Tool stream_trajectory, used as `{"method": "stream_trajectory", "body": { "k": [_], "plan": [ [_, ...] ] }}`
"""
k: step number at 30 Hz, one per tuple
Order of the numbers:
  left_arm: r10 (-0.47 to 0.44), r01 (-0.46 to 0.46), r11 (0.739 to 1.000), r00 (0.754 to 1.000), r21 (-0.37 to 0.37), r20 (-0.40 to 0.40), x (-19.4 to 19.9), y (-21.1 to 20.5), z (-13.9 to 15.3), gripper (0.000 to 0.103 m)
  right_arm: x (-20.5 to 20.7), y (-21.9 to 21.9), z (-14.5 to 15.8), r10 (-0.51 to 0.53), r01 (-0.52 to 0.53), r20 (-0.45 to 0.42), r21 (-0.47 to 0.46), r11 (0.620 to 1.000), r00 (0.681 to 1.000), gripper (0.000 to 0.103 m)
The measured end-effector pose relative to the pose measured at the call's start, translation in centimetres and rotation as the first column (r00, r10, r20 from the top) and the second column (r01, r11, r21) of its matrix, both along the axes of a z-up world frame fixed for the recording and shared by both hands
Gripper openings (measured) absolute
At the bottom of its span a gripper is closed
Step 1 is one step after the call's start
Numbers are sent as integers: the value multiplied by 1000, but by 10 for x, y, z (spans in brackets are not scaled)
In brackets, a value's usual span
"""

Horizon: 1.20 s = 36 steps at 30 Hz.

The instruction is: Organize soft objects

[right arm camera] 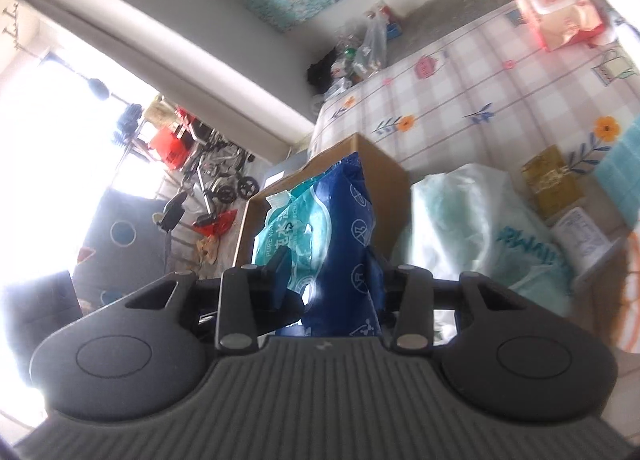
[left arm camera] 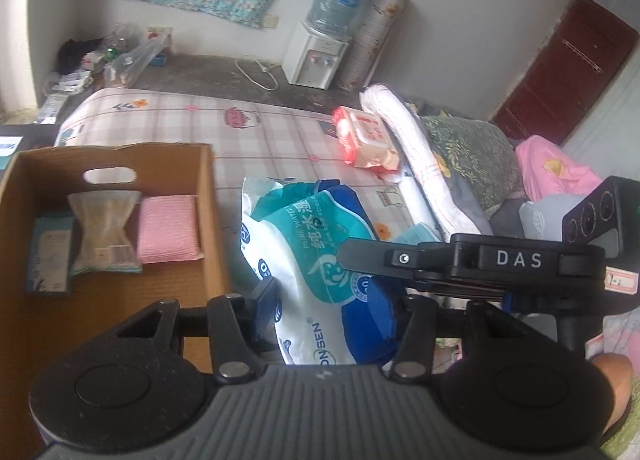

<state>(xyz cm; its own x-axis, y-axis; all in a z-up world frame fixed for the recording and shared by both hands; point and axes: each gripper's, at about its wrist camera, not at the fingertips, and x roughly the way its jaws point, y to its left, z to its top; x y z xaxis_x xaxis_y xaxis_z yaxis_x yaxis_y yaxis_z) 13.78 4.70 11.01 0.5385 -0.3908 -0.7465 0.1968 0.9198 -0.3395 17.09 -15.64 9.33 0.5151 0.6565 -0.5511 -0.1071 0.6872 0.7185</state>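
The wipes pack [left arm camera: 320, 256] is glossy, crinkled plastic film, the box [left arm camera: 208, 219] is matt brown corrugated cardboard, the pink sponge [left arm camera: 168, 230] has a rough woven cloth face, and both gripper housings are matt black ribbed plastic.

A water dispenser [left arm camera: 314, 59] stands on the floor beyond the checked mattress [left arm camera: 240, 131], a white cable [left arm camera: 256, 73] beside it.

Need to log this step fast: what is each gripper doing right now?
Left gripper: shut on the blue-and-teal wipes pack.
Right gripper: shut on the same wipes pack.
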Motion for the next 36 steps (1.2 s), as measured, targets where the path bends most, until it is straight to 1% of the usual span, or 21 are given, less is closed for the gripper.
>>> {"method": "stream_trajectory", "body": {
  "k": [5,8,11,13,14,16,18,21,24,27,30,33,36],
  "plan": [
    [111,-112,994,993,-5,-41,-16,70,-16,50,10,75,-11,124,-125,-40,-17,992,991,40],
    [155,-158,987,984,-21,-83,-14,96,-30,50,15,110,-18,162,-165,-58,-55,985,985,40],
    [148,-153,988,981,-33,-123,-4,111,-48,50,20,135,-23,176,-181,-50,-141,973,983,42],
    [114,-119,993,980,-20,-162,7,111,-65,50,25,142,-30,174,-180,-43,-197,964,984,42],
    [115,-119,993,975,-10,-188,11,111,-76,50,26,142,-31,166,-170,-36,-211,963,985,42],
    [113,-115,993,964,8,-242,23,112,-98,50,32,134,-35,144,-147,-30,-219,965,989,42],
    [123,-121,992,949,26,-290,32,114,-118,50,36,118,-40,126,-129,-28,-200,971,992,42],
    [126,-121,992,932,36,-340,42,117,-137,50,35,93,-41,102,-103,-16,-166,981,995,42],
    [120,-109,993,921,51,-371,46,115,-147,52,19,69,-37,82,-79,14,-125,989,997,42],
    [117,-92,992,914,83,-389,51,110,-156,52,0,45,-38,46,-43,40,-76,996,998,42],
    [111,-76,992,899,99,-423,58,102,-168,51,-21,22,-45,-8,8,51,-13,1000,999,42],
    [118,-80,991,887,103,-447,62,96,-176,50,-41,2,-56,-74,73,51,26,997,996,42],
    [113,-76,992,895,102,-432,66,89,-175,49,-55,-18,-73,-137,135,28,66,989,990,42]
  ]
}}
